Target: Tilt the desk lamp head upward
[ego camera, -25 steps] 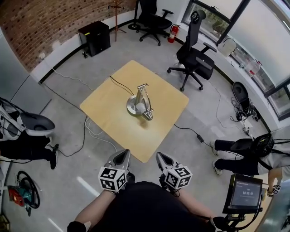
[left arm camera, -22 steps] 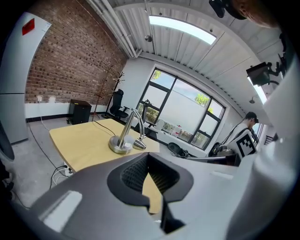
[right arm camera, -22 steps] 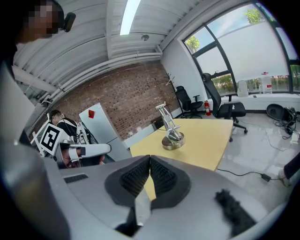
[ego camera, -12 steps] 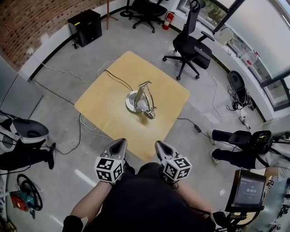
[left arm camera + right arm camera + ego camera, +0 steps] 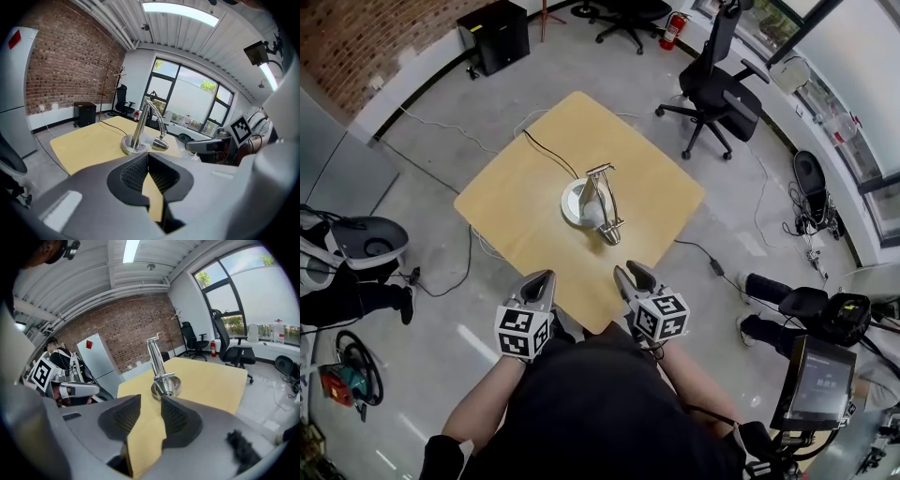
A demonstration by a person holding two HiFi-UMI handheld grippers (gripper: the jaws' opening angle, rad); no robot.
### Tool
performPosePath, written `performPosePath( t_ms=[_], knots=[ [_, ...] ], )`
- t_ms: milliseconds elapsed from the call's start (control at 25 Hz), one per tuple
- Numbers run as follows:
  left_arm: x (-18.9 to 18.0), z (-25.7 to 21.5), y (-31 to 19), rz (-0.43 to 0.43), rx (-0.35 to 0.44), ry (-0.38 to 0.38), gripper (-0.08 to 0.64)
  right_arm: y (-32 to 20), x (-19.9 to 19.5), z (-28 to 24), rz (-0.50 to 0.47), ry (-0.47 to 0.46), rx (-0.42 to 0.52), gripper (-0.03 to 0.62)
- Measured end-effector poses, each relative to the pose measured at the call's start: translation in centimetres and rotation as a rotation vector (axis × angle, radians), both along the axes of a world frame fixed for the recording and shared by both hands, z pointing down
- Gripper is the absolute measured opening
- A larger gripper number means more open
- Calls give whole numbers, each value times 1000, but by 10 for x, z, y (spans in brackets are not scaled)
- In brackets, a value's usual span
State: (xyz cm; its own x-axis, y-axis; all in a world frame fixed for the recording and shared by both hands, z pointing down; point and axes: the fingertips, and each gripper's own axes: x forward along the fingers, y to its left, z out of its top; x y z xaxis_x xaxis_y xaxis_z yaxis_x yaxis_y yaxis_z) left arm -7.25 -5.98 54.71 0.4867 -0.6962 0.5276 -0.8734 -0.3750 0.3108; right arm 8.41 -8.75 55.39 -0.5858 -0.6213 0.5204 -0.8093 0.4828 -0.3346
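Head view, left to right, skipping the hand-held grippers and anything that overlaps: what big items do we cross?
black cabinet → desk lamp → office chair → screen

The lamp (image 5: 595, 199) is bare metal throughout, its base, post and head silvery and smooth with a soft sheen that catches the light. It stands on a counter (image 5: 516, 211) of pale wood, smooth and matt, with a thin, dull black cord (image 5: 546, 155) lying across it. The floor (image 5: 422, 155) is grey and smooth with a faint gloss, the wall (image 5: 366, 37) is rough red brick with paler mortar, and the chair (image 5: 727, 84) is matt black, its padding cloth-like.
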Motion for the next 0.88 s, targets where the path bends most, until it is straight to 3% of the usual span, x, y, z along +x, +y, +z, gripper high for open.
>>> performPosePath(
  t_ms=[200,360,520,640,880],
  knots=[
    [2,13,-15,-36,-13,-76,9,-29,-3,7,-175,42,66,172],
    [8,26,-30,-57,-20,-147,17,-63,12,4,-229,-56,76,175],
    [4,44,-41,-65,-43,-202,45,-79,9,-7,-349,-21,154,198],
    [3,57,-51,-35,-41,-251,64,-87,3,-3,-439,10,166,212],
    [-5,87,-84,61,-71,-330,109,-87,-3,11,-502,57,127,224]
  ],
)
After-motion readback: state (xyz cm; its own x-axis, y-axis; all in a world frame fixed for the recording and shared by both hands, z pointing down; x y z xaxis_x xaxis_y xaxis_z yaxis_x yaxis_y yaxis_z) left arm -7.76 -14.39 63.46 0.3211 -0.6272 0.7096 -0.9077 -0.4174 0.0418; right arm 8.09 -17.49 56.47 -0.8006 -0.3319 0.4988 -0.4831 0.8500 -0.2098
